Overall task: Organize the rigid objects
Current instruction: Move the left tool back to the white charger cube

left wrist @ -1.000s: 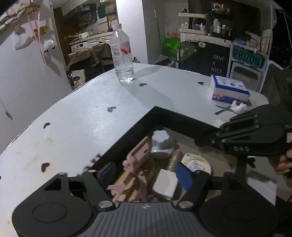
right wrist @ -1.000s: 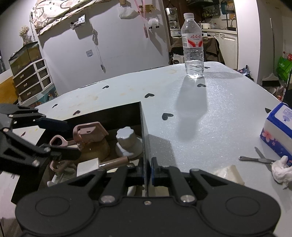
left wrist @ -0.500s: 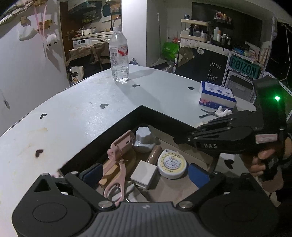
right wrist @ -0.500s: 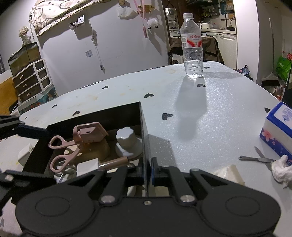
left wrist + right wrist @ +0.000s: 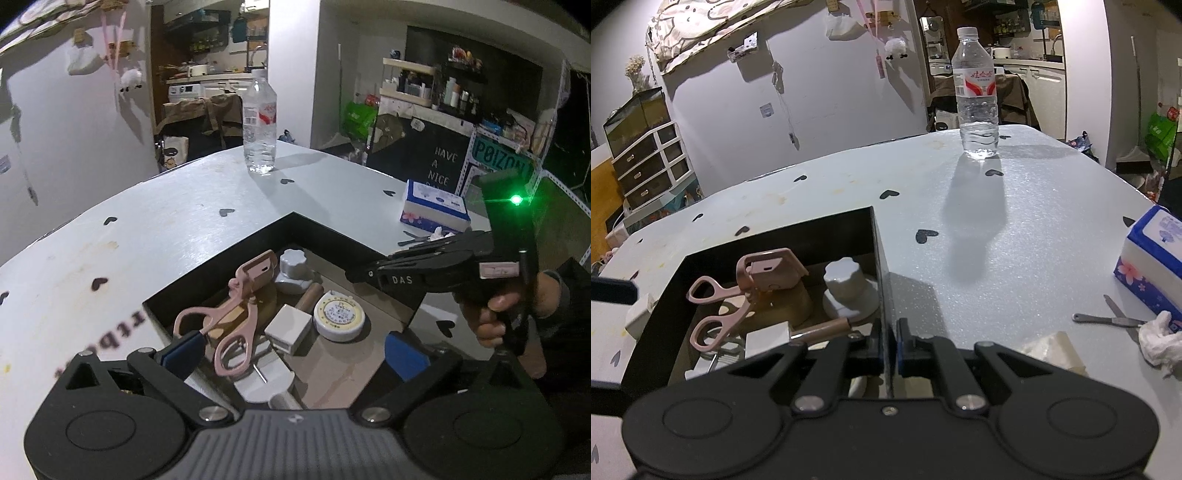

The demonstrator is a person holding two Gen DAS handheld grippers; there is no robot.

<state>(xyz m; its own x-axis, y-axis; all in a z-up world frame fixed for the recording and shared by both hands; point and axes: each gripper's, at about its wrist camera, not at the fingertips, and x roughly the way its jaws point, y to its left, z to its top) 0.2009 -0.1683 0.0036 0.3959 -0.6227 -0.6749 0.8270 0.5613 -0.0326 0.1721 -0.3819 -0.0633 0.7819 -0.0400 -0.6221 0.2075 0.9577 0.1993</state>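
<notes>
**Right tongs clamped on the box wall, left tongs wide and empty**

While your right tongs (image 5: 887, 345) pinch the thin right wall of the black box (image 5: 877, 254), your left tongs (image 5: 295, 349) hang spread wide above it, holding nothing. Inside the box, which sits on the pale heart-dotted table (image 5: 979, 221), lie pink scissors (image 5: 229, 325), a white knobbed lid (image 5: 293, 264), a small white cube (image 5: 288, 326) and a round cream tape measure (image 5: 339, 317). A water bottle (image 5: 977, 99) stands well apart at the far edge.
</notes>
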